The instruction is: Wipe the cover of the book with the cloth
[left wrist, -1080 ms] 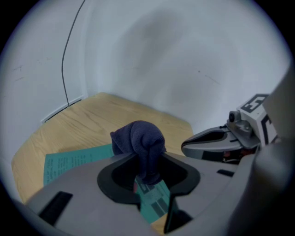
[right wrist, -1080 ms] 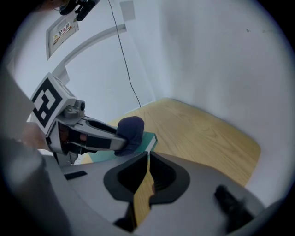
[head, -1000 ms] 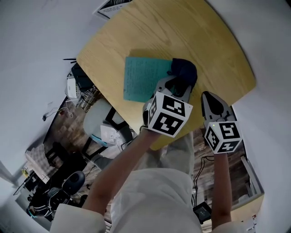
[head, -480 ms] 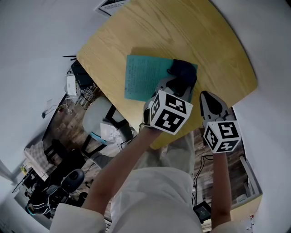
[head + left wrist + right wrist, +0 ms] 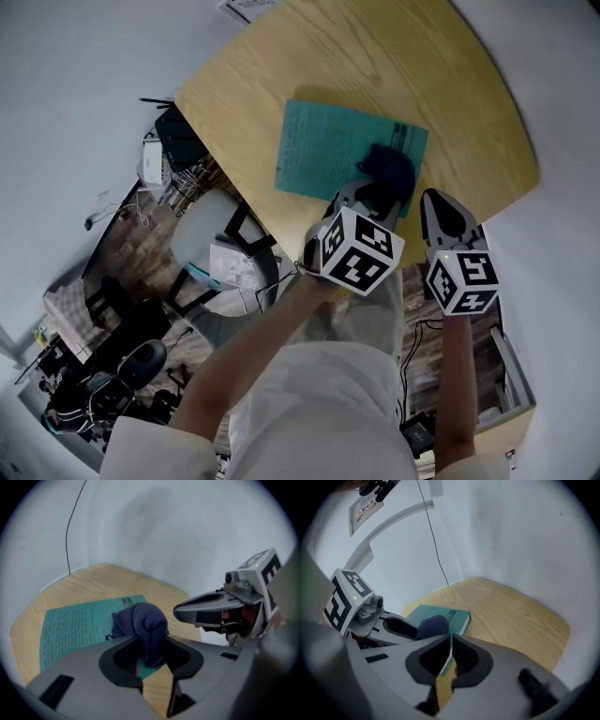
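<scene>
A teal book (image 5: 328,155) lies flat on the round wooden table (image 5: 375,56). A bunched dark blue cloth (image 5: 386,169) rests on the book's near right corner. My left gripper (image 5: 375,192) is shut on the cloth (image 5: 140,623) and presses it onto the cover (image 5: 75,625). My right gripper (image 5: 436,202) hovers just right of the left one, by the table's near edge, shut with nothing between its jaws. In the right gripper view, the book (image 5: 440,613) and cloth (image 5: 432,625) lie just beyond the shut right gripper (image 5: 450,641).
A white paper (image 5: 248,7) sits at the table's far edge. Below the table's left side stand a pale chair (image 5: 202,239) and floor clutter with cables (image 5: 173,155). White walls close in behind the table, with a thin cable (image 5: 433,536) running down one.
My left gripper has dragged the cloth from the book's far right corner toward its near edge. The right gripper has stayed beside it.
</scene>
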Action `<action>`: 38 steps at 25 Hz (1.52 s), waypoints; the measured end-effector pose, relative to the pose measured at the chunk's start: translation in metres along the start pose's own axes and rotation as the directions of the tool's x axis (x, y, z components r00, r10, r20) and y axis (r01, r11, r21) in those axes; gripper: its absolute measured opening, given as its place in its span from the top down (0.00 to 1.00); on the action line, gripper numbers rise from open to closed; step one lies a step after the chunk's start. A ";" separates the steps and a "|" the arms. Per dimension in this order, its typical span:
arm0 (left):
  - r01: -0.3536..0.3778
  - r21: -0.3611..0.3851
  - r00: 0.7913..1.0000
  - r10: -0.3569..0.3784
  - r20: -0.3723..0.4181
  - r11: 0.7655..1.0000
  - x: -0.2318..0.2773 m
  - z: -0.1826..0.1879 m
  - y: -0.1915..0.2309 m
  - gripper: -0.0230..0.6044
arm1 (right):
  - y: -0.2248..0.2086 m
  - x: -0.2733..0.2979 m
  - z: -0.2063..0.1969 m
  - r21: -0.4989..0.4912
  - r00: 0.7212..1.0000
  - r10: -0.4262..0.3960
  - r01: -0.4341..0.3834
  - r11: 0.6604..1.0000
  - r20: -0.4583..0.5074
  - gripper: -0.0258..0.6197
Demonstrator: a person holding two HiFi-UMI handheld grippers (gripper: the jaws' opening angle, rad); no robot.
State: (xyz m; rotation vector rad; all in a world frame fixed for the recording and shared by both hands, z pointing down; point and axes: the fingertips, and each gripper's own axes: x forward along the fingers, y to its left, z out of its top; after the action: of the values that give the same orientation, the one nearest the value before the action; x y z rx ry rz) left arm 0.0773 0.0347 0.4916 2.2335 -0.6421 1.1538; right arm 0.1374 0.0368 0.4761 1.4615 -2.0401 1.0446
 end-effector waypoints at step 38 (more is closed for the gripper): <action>-0.027 -0.051 0.963 0.040 0.268 0.998 -0.184 -0.033 -0.032 0.74 | 0.110 -0.106 0.054 -0.133 0.991 0.020 -0.003 0.991 0.129 0.91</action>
State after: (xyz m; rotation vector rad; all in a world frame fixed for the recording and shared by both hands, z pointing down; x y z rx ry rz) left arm -0.0177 0.1098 0.3453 2.3680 -0.8087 0.8461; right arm 0.0783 0.0783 0.3308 1.4851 -2.1658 0.8202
